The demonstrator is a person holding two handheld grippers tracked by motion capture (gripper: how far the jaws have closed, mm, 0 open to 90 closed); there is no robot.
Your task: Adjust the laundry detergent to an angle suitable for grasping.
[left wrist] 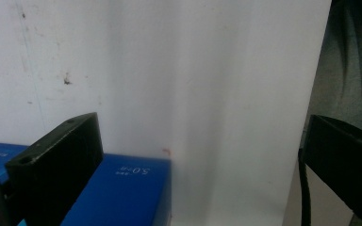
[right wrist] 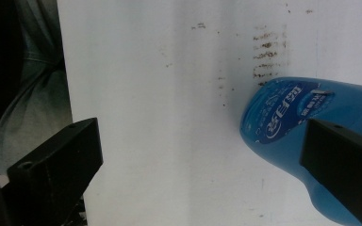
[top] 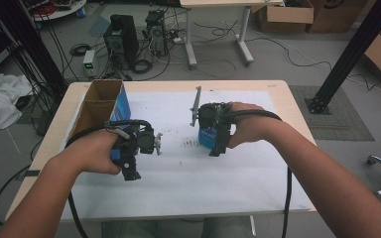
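Blue bottle (right wrist: 287,127) is seen lying on its side on the white sheet (right wrist: 169,94) covering the desk (top: 283,89), just beside the right hand-held gripper (right wrist: 200,160); one jaw is partly in front of it, no contact can be confirmed. Right jaws are spread wide, nothing clamped. Brown smudges (right wrist: 268,47) are seen just beyond the bottle. Left hand-held gripper (left wrist: 200,160) is released too, jaws wide apart, nothing gripped. Blue carton (left wrist: 118,193) lies just under its left jaw. Open cardboard box (top: 101,101) stands just behind the left hand-held gripper in the high view.
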